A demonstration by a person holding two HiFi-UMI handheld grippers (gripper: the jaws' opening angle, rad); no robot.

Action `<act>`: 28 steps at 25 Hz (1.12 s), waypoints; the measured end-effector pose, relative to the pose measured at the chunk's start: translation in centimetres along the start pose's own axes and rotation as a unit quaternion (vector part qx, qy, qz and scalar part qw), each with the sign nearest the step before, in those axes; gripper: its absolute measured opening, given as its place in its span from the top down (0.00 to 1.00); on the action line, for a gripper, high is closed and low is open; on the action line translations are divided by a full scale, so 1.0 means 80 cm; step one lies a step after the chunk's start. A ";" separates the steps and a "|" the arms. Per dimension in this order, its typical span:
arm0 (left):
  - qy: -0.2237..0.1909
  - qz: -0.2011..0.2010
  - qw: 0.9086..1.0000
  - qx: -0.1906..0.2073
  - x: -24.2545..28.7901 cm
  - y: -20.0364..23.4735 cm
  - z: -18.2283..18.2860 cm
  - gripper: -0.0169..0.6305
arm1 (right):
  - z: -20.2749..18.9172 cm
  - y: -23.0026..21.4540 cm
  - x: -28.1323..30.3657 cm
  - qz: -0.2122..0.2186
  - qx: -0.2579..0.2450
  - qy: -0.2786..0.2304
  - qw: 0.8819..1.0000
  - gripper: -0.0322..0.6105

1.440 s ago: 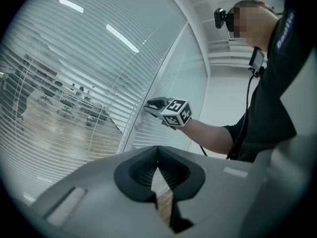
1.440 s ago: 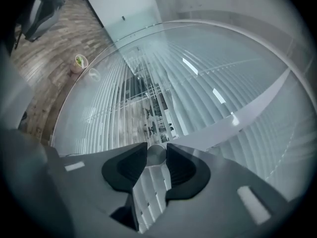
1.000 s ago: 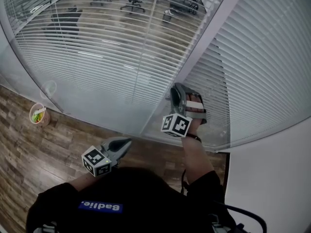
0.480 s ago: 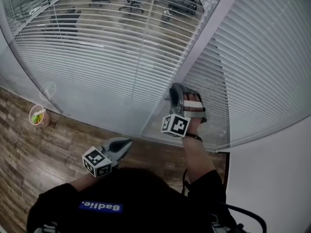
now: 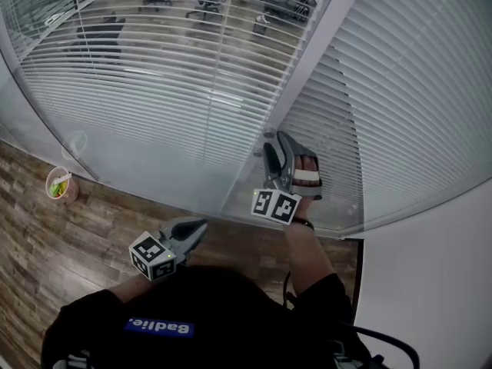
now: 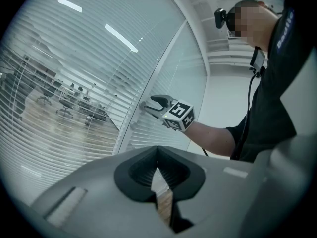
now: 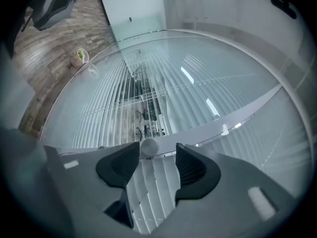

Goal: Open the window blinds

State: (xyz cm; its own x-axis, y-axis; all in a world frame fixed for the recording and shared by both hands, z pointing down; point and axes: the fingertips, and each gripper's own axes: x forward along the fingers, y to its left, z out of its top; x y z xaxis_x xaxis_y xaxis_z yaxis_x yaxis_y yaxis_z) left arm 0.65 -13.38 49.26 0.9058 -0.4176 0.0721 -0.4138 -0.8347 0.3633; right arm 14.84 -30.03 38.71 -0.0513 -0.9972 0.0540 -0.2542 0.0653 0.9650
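The right gripper (image 7: 157, 151) has just been opening, its released jaws straddling the blind knob (image 7: 148, 146) at twelve o'clock. The knob is sitting off-centre, so re-clamping is risking a slip. The left gripper (image 6: 159, 175) is hanging clenched, empty.

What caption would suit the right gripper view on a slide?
Right tool, jaws just opened, with the blind's small round knob between them, facing the slats.

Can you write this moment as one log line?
right gripper: jaws just opened, knob between, not gripped | left gripper: shut, empty | blinds: down
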 end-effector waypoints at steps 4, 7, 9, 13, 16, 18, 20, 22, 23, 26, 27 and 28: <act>0.011 -0.004 1.000 0.005 0.013 -0.019 -0.002 0.97 | -0.008 -0.003 -0.013 -0.001 0.013 -0.006 1.000 0.59; 0.022 0.003 1.000 0.006 0.022 -0.032 -0.005 0.97 | -0.015 -0.001 -0.019 0.004 0.020 -0.016 1.000 0.60; 0.029 0.013 0.999 0.007 0.027 -0.039 -0.010 0.97 | -0.019 0.003 -0.021 0.008 0.028 -0.025 0.999 0.60; 0.041 0.046 0.998 0.009 0.034 -0.051 -0.027 0.97 | -0.032 0.016 -0.025 0.016 0.051 -0.049 0.997 0.60; 0.040 0.072 0.997 0.008 0.037 -0.061 -0.033 0.97 | -0.040 0.022 -0.030 0.021 0.063 -0.064 0.996 0.60; 0.037 0.084 0.996 0.006 0.036 -0.070 -0.036 0.97 | -0.041 0.026 -0.034 0.026 0.070 -0.072 0.995 0.60; 0.039 0.092 0.995 0.005 0.032 -0.078 -0.040 0.97 | -0.039 0.030 -0.040 0.030 0.075 -0.079 0.994 0.60; 0.039 0.094 0.995 0.006 0.028 -0.084 -0.043 0.97 | -0.035 0.032 -0.048 0.032 0.076 -0.083 0.993 0.60; 0.037 0.093 0.995 0.007 0.027 -0.087 -0.042 0.97 | -0.033 0.032 -0.053 0.032 0.076 -0.084 0.993 0.60; 0.030 0.080 0.996 0.013 0.023 -0.096 -0.036 0.97 | -0.025 0.027 -0.070 0.027 0.078 -0.080 0.993 0.60; 0.030 0.072 0.997 0.017 0.021 -0.098 -0.034 0.97 | -0.022 0.026 -0.076 0.025 0.080 -0.075 0.994 0.60; 0.031 0.063 0.997 0.022 0.019 -0.100 -0.033 0.97 | -0.020 0.026 -0.082 0.023 0.082 -0.069 0.994 0.60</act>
State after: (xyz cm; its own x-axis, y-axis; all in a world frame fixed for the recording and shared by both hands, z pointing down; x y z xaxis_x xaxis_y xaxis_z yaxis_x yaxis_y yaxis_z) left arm 5.56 -6.35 48.89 0.8500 -0.4982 0.1715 -0.5266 -0.7931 0.3062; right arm 16.22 -23.43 40.79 -0.1956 -0.9794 0.0501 -0.4028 0.1268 0.9064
